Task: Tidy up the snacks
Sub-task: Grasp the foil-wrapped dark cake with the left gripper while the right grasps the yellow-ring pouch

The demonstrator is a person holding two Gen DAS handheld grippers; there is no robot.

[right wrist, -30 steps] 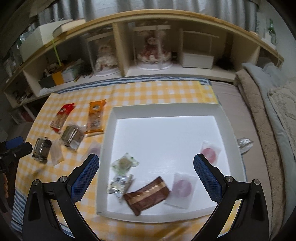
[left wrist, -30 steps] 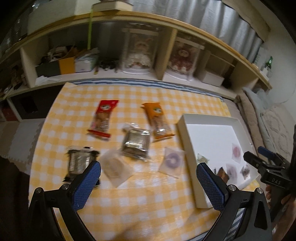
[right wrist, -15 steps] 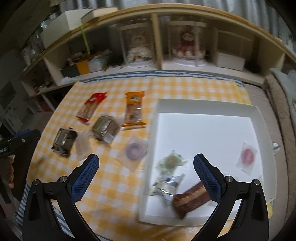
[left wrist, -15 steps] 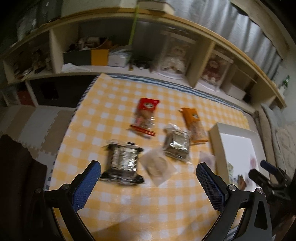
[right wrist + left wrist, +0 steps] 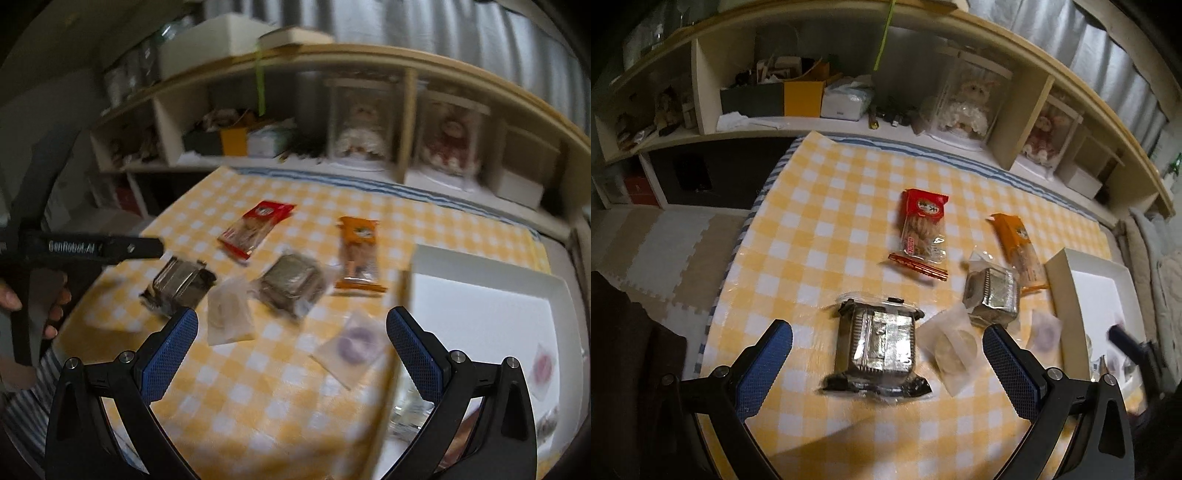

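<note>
Left wrist: crinkly foil snack packet [image 5: 877,349].

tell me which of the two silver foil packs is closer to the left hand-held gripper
The silver pack lying between the left hand-held gripper fingers' line of sight, beside the cloth's left edge. The other silver pack sits farther right, touching the orange packet.

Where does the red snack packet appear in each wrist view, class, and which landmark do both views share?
Left wrist: red snack packet, upper centre, left of the orange packet.
Right wrist: red snack packet, upper centre-left.
Shared landmark: the orange packet, to its right in both.
</note>
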